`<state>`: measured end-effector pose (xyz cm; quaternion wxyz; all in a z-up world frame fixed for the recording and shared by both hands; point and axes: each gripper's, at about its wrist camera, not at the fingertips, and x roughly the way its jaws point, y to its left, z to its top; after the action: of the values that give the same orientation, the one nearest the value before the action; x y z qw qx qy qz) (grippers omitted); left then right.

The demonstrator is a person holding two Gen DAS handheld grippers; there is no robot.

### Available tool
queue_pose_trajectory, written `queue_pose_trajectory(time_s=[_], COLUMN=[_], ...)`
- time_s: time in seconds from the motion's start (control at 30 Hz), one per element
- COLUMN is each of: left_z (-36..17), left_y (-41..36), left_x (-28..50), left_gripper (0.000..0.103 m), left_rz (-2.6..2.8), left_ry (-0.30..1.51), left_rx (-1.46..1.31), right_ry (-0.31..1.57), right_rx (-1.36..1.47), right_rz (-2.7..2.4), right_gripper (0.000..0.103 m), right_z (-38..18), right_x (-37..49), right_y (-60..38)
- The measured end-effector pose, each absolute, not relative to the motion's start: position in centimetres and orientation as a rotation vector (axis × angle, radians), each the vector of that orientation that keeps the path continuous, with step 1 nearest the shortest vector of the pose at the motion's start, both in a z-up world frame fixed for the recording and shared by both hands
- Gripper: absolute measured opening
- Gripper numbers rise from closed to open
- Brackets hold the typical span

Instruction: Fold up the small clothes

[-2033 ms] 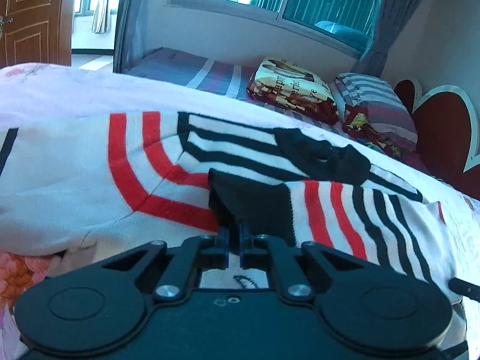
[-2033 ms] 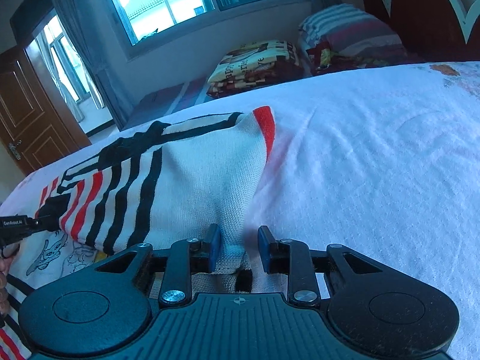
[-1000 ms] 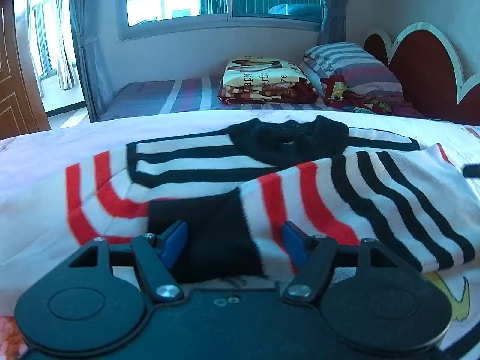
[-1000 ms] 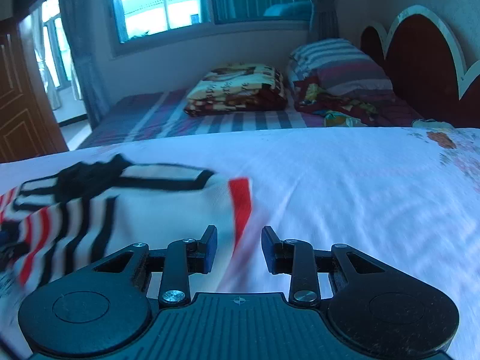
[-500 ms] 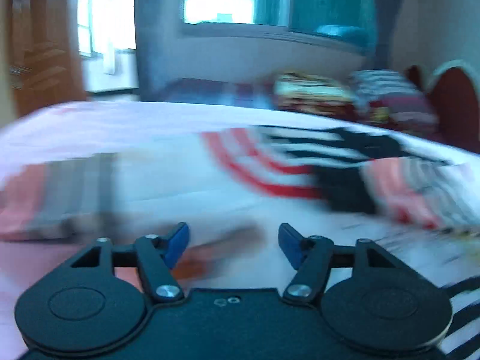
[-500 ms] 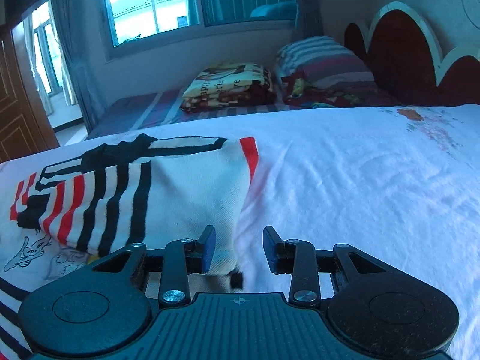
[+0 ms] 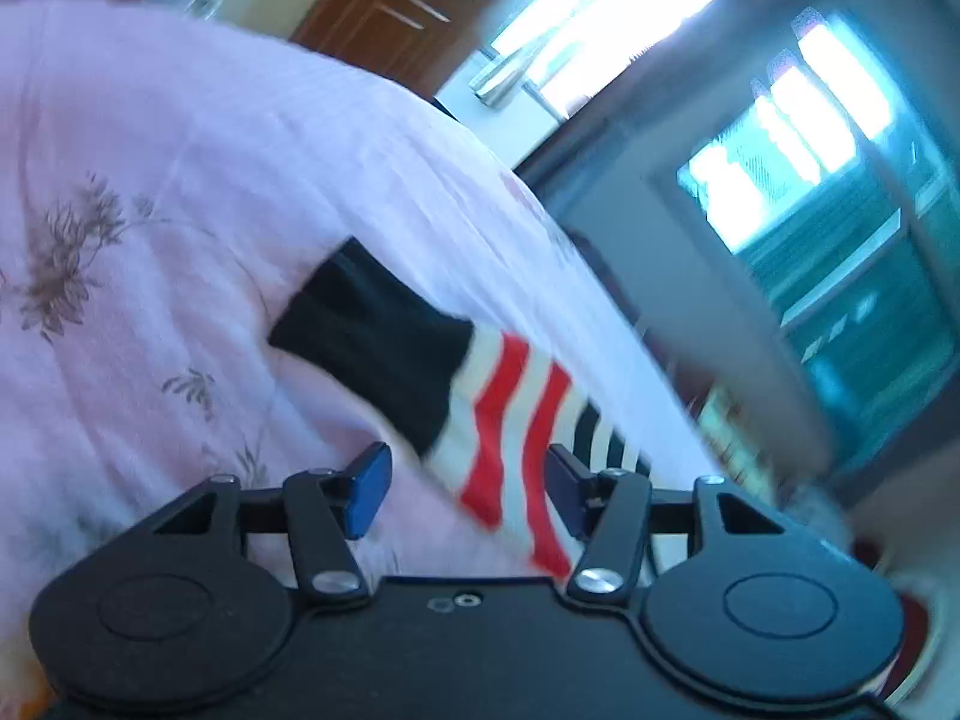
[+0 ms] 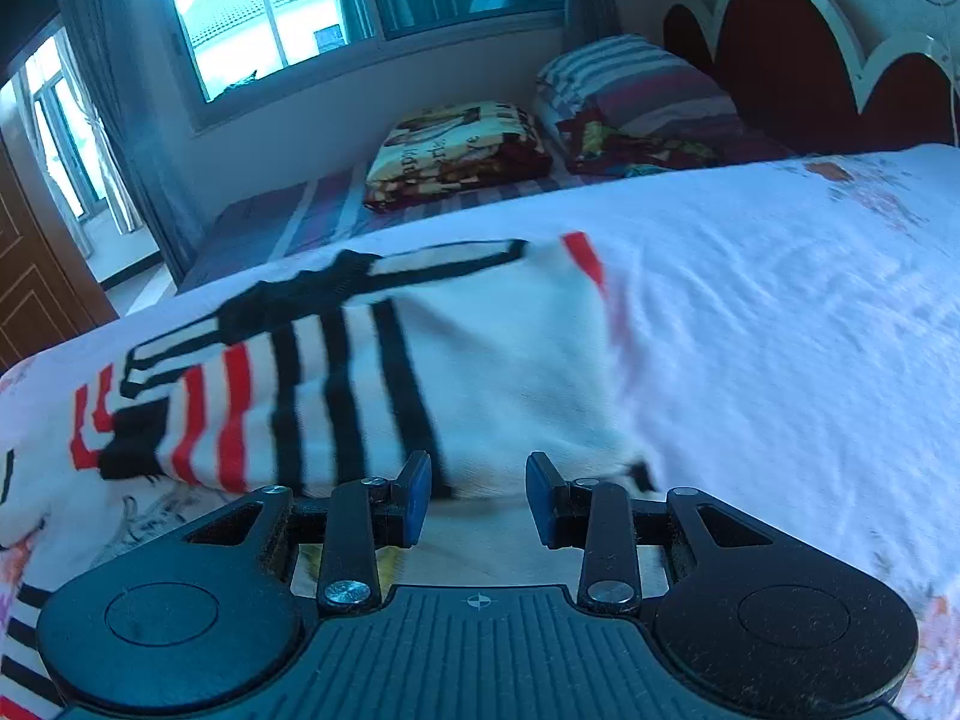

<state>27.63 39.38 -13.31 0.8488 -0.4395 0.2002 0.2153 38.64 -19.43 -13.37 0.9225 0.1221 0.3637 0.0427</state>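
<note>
in the left wrist view, the left gripper (image 7: 467, 483) had its fingers spread wide, holding nothing; the striped sleeve (image 7: 480, 396) with its black cuff lay on the pink bedcover (image 7: 150, 180) between them. in the right wrist view, the right gripper (image 8: 477, 495) was spread too, empty, just before the folded sweater (image 8: 360, 378).

Both wrist views skim low and close over the bed (image 8: 780, 330), sharing the striped sweater (image 7: 510, 420).

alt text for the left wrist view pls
The open left gripper hovers over a striped sweater sleeve with a black cuff, lying on a pink floral bedspread. The tilted, blurred background shows bright windows.
</note>
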Motion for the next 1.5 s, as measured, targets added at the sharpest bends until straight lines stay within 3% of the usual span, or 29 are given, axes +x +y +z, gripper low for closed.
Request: queue_pose_trajectory(time_s=[0.1,0.17,0.37,0.67,1.1,1.23,1.3,1.37,1.4,1.43,1.47,1.5], left_z=[-13.8,-14.0,-10.5,-5.8,-9.9,-12.0,-12.7,-12.6,-12.4,-12.5,-12.4,-12.3], left_y=[40.5,41.0,37.5,20.6,-0.4,-4.0,-5.3,-6.7,-7.1,-7.6,-7.4,-7.0], left_x=[28.0,28.7,30.7,39.9,48.2,47.7,47.8,46.2,45.6,45.4,44.8,44.4], left_gripper=[0.044,0.006,0.004,0.004,0.004,0.011,0.031,0.08,0.088,0.08,0.065,0.059], left_rz=[0.46,0.473,0.345,0.025,-0.251,-0.29,-0.316,-0.36,-0.386,-0.4,-0.404,-0.401], left_ry=[0.395,0.428,0.411,0.454,0.683,0.737,0.75,0.724,0.703,0.676,0.666,0.671], left_rx=[-0.993,-0.989,-0.825,-0.548,-0.224,-0.134,-0.107,-0.1,-0.095,-0.084,-0.073,-0.072], right_ry=[0.748,0.751,0.737,0.724,0.692,0.696,0.698,0.702,0.709,0.716,0.719,0.716], right_rx=[0.283,0.323,0.335,0.369,0.502,0.519,0.519,0.522,0.518,0.515,0.513,0.511], right_rz=[0.088,0.074,0.087,0.093,0.046,0.067,0.068,0.062,0.055,0.059,0.073,0.093], right_gripper=[0.035,0.035,0.035,0.035,0.035,0.035,0.035,0.035,0.035,0.035,0.035,0.035], right_z=[-13.1,-13.1,-12.6,-12.5,-12.2,-12.1,-12.0,-12.0,-12.0,-12.0,-11.9,-11.8], right_x=[39.5,40.1,39.7,38.2,37.3,36.6,36.5,36.7,36.8,37.0,37.3,37.5], right_y=[-18.4,-18.3,-18.2,-21.2,-28.1,-29.5,-30.0,-30.1,-30.1,-29.9,-29.6,-29.3])
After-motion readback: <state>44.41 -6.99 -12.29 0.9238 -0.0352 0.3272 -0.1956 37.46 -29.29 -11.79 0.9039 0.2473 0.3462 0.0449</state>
